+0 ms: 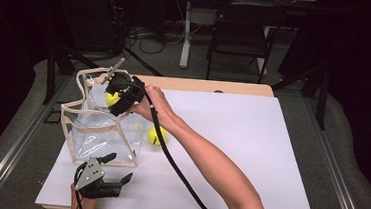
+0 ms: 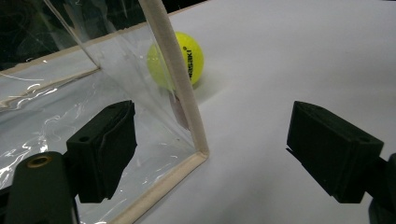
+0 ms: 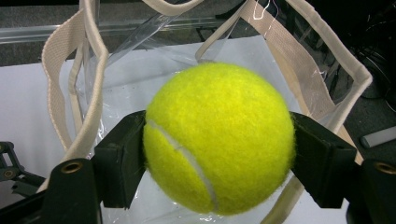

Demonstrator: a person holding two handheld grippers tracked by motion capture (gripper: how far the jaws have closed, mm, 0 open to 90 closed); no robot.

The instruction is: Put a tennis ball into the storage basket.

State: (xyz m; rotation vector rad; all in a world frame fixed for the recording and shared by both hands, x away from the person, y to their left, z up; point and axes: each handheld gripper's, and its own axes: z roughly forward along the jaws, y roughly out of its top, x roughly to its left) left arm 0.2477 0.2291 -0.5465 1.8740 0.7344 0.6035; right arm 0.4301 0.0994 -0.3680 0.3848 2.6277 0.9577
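A clear plastic bag [image 1: 101, 138] with beige trim stands open at the left of the white sheet [image 1: 230, 148]. My right gripper [image 1: 115, 96] hangs over the bag's mouth, shut on a yellow tennis ball [image 1: 112, 99]. In the right gripper view the ball [image 3: 219, 140] is pressed between both pads [image 3: 121, 163], with the bag's trim [image 3: 88, 93] just beyond it. A second tennis ball [image 1: 157, 135] lies on the sheet, right of the bag. My left gripper [image 1: 118, 167] stands open near the bag's front corner. In its own view the jaws [image 2: 212, 112] straddle the corner trim [image 2: 173, 70], apart from it, with the second ball [image 2: 187, 56] behind.
The white sheet covers a wooden table [image 1: 210, 86], with wide bare room to the right of the bag. The front edge lies just below my left gripper. A black chair [image 1: 241, 33] and a table leg [image 1: 186, 34] stand on the floor beyond the table.
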